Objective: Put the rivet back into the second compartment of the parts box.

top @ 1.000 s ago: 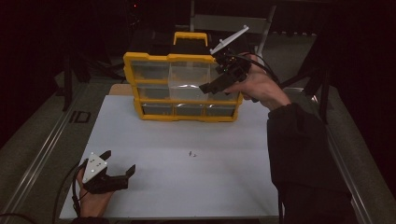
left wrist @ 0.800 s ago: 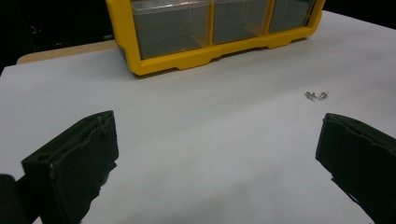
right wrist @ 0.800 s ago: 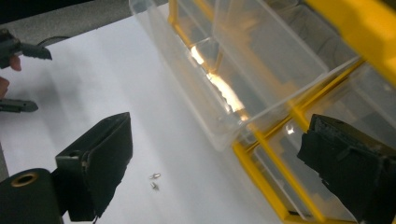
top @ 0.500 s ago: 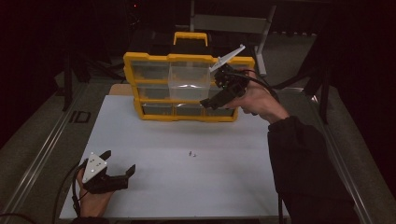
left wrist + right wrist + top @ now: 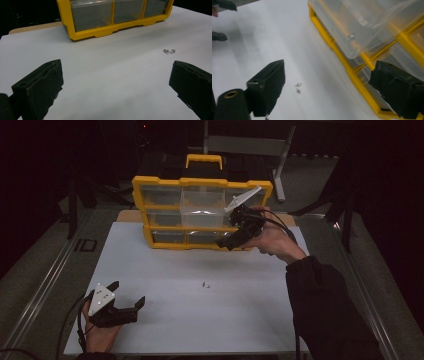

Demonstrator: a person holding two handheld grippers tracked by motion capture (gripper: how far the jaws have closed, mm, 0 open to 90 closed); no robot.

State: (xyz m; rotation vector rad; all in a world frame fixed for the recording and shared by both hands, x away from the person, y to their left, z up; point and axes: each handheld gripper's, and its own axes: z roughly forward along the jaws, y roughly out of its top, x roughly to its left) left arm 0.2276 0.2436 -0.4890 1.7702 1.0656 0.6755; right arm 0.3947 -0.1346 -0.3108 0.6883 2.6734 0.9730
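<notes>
Right gripper view: your right gripper (image 5: 327,85) has its jaws spread wide, nothing between them. Two small screws (image 5: 298,87) lie on the white table (image 5: 262,40) in the gap, closer to the jaw at 9 o'clock. The jaw at 3 o'clock hangs over the lower edge of the yellow organizer (image 5: 337,52), whose clear drawer (image 5: 362,27) sticks out at 1 o'clock with one small metal piece (image 5: 351,37) inside. Your other gripper's black tips peek in at 10 o'clock.

Left gripper view: your left gripper (image 5: 116,82) is also wide open and empty, low over the table (image 5: 100,75). The screws (image 5: 169,51) sit at 2 o'clock, just beyond the right-hand jaw, not touching it. The organizer (image 5: 100,32) stands at 12 o'clock, well apart.

High view: your right gripper (image 5: 223,243) hovers at the organizer's (image 5: 200,182) front lower right, held in your right hand (image 5: 275,240). Your left gripper (image 5: 128,295) rests at 7 o'clock on the table (image 5: 200,320), near its front edge. The screws (image 5: 205,284) lie about mid-table, between both grippers, at 6 o'clock from the organizer.
</notes>
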